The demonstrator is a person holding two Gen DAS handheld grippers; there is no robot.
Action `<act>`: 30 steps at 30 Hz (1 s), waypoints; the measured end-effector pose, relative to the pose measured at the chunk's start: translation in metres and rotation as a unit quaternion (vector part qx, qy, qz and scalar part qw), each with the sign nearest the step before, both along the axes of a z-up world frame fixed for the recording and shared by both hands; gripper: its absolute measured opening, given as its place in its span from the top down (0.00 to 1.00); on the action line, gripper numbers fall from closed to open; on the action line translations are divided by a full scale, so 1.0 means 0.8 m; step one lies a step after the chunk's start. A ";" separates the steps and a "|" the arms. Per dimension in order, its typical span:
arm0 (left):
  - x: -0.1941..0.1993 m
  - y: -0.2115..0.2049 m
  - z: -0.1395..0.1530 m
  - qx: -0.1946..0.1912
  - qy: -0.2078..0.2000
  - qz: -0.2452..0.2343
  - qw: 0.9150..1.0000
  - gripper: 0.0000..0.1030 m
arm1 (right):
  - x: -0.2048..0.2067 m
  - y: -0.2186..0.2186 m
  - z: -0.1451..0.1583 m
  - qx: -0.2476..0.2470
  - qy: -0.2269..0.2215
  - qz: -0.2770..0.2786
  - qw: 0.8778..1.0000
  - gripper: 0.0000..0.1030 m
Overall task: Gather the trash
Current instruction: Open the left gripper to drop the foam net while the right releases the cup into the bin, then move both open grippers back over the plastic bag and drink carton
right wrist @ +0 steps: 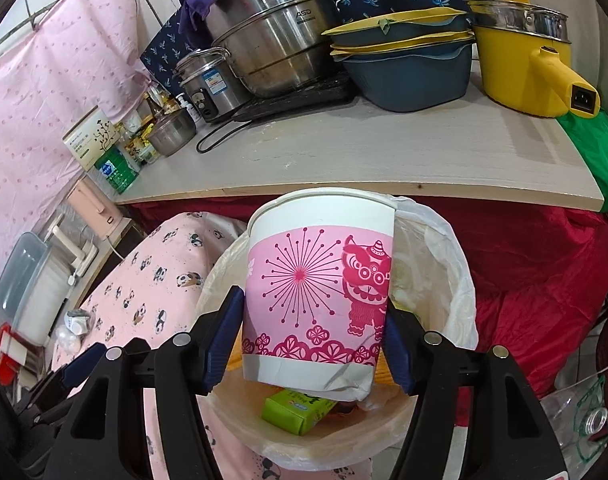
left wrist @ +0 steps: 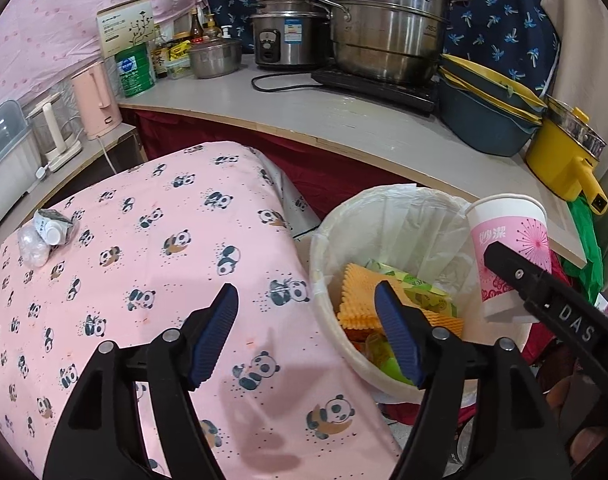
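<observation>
My right gripper (right wrist: 316, 340) is shut on a white and pink paper cup (right wrist: 318, 292) and holds it upright over the white lined trash bin (right wrist: 452, 280). The cup (left wrist: 508, 248) and the right gripper (left wrist: 544, 292) also show at the right of the left wrist view. The bin (left wrist: 332, 248) holds an orange wavy sheet (left wrist: 360, 300) and a green carton (right wrist: 296, 410). My left gripper (left wrist: 306, 324) is open and empty, above the pink panda cloth (left wrist: 144, 264) next to the bin. A crumpled small carton (left wrist: 54, 226) and a clear plastic wad (left wrist: 32, 248) lie on the cloth at far left.
A grey counter (left wrist: 344, 120) behind the bin carries steel pots (left wrist: 388, 20), a rice cooker (left wrist: 288, 32), blue and yellow basins (left wrist: 488, 112) and a yellow electric pot (left wrist: 564, 156). A pink kettle (left wrist: 98, 100) stands at left. Red cloth (right wrist: 544, 280) and a clear bottle (right wrist: 584, 424) lie right of the bin.
</observation>
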State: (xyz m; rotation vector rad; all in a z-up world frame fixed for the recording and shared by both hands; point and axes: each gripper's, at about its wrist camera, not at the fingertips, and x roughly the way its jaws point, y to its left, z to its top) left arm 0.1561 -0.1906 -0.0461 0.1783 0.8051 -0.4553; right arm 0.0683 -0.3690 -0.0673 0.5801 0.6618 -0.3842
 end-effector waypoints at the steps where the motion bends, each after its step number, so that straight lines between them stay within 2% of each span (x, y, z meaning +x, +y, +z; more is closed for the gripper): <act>1: 0.001 0.004 0.001 -0.001 0.000 0.003 1.000 0.34 | 0.001 0.000 0.001 0.000 -0.001 0.000 1.000 0.39; 4: 0.004 0.013 0.002 -0.008 0.004 0.010 1.000 0.34 | 0.005 0.004 0.005 -0.006 0.000 0.002 1.000 0.39; 6: 0.003 0.017 0.003 -0.010 0.004 0.013 1.000 0.34 | 0.006 0.005 0.008 -0.012 0.000 0.000 1.000 0.34; 14: -0.001 0.036 0.010 -0.019 0.000 0.021 1.000 0.34 | 0.004 0.017 0.023 -0.016 -0.007 0.006 1.000 0.34; 23: 0.005 0.082 0.020 -0.036 0.000 0.053 0.998 0.31 | 0.018 0.077 0.036 -0.030 -0.007 0.052 0.998 0.34; 30: 0.017 0.146 0.025 -0.043 -0.001 0.093 0.995 0.29 | 0.036 0.133 0.044 -0.037 -0.007 0.092 0.995 0.34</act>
